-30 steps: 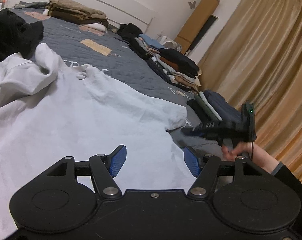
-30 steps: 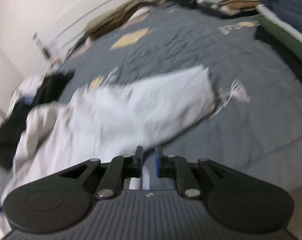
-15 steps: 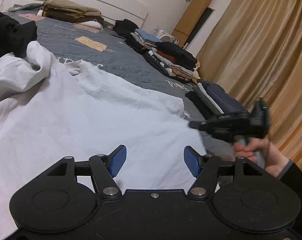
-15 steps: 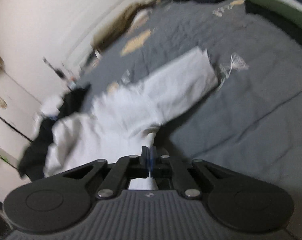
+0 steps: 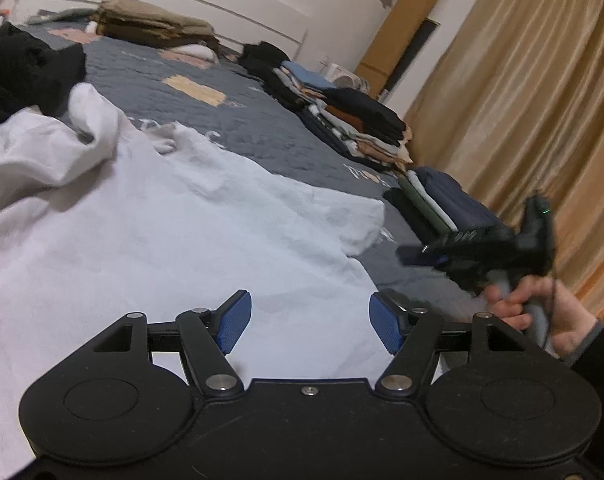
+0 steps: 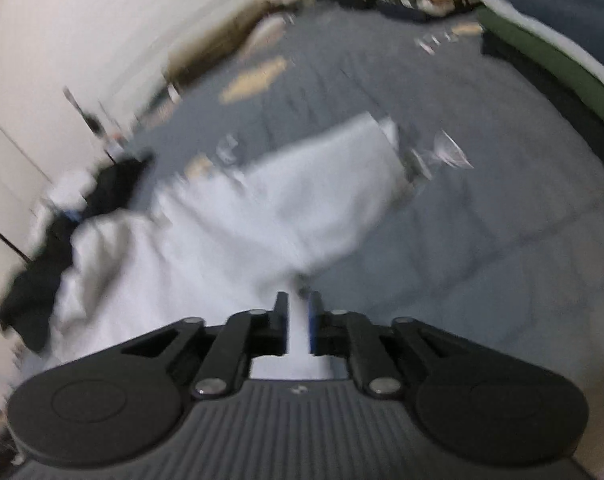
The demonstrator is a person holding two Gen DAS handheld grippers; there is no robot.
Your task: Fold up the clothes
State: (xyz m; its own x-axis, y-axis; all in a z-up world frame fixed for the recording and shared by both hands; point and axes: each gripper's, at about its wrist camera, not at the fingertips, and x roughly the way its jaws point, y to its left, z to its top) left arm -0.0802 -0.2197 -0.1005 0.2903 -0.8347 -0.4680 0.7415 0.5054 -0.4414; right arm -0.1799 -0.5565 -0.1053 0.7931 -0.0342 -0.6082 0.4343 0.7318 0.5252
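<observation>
A white garment (image 5: 162,240) lies spread over the grey quilted bed (image 5: 242,120), one sleeve bunched at the far left. My left gripper (image 5: 309,308) hovers open just above the garment's near part, with nothing between its blue pads. In the left wrist view my right gripper (image 5: 417,254), held by a hand (image 5: 541,312), is blurred and sits just off the garment's right edge, over bare quilt. In the blurred right wrist view the right gripper (image 6: 299,308) has its jaws opening to a narrow gap. The white garment (image 6: 262,208) shows through that gap, but the pads do not press on it.
Stacks of folded clothes line the bed's far side (image 5: 361,120) and right edge (image 5: 441,204), with another pile by the headboard (image 5: 154,28). A black garment (image 5: 22,72) lies heaped at the left. Tan curtains (image 5: 521,100) hang on the right.
Half a second ago the right gripper was shut on the garment's edge; now its jaws have parted and it has risen slightly. The garment's right edge has settled. The left gripper stayed put.
</observation>
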